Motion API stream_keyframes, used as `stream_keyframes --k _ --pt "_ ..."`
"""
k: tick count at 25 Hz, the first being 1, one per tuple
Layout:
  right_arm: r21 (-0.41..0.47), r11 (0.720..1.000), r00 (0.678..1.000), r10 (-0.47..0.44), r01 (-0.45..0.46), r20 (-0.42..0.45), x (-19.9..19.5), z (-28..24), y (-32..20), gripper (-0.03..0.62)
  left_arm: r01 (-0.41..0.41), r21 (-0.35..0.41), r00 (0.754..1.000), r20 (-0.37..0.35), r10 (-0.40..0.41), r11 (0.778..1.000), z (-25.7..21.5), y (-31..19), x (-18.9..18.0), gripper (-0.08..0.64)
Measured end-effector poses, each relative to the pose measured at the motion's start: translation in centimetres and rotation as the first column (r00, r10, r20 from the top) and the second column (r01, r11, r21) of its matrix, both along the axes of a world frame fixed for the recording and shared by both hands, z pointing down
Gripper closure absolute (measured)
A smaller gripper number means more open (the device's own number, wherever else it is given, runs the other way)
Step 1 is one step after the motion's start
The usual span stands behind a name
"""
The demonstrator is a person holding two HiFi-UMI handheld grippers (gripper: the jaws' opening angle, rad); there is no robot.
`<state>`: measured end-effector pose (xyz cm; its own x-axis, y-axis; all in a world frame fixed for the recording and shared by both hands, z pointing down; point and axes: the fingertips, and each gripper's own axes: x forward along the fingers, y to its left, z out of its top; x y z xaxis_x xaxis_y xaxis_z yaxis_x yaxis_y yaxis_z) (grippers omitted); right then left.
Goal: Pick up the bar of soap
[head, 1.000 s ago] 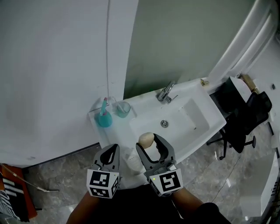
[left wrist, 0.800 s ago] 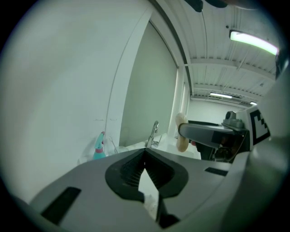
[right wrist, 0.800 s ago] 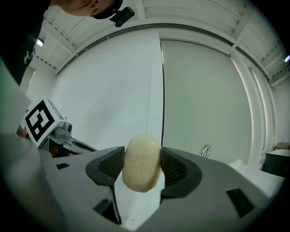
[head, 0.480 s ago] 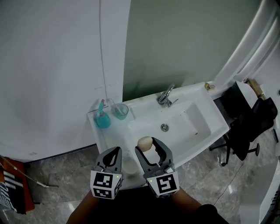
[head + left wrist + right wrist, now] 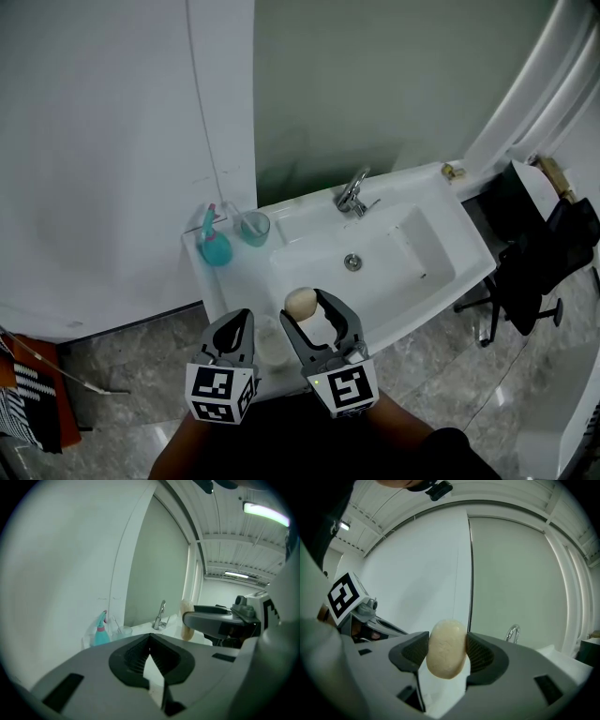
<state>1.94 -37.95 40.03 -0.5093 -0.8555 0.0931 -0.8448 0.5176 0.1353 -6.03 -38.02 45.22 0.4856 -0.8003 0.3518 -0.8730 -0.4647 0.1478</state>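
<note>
The pale cream bar of soap [image 5: 300, 303] is clamped between the jaws of my right gripper [image 5: 305, 308], held in the air over the front edge of the white sink [image 5: 441, 246]. In the right gripper view the soap [image 5: 447, 648] stands on end, and the right gripper [image 5: 447, 649] presses both ribbed pads against its sides. My left gripper [image 5: 238, 325] hangs just left of it, shut and empty. In the left gripper view the left gripper [image 5: 150, 638] has its jaws meeting, and the soap [image 5: 187, 620] shows off to the right.
A teal spray bottle [image 5: 214, 246] and a clear glass [image 5: 253, 227] stand on the sink's back left corner. The chrome faucet [image 5: 352, 194] rises behind the basin, and a round whitish dish [image 5: 271, 343] sits below the grippers. A black office chair [image 5: 536, 267] stands on the right.
The soap stays clamped in the right gripper. Both grippers have drifted slightly left against the sink while the head view shifted.
</note>
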Motion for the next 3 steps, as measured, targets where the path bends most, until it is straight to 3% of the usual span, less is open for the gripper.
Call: stream_keyframes --k 3 --pt "-0.006 1.000 1.000 -0.008 0.008 0.006 0.19 0.18 0.14 0.328 0.008 -0.002 1.000 0.004 -0.008 1.000 0.14 0.20 0.18 0.552"
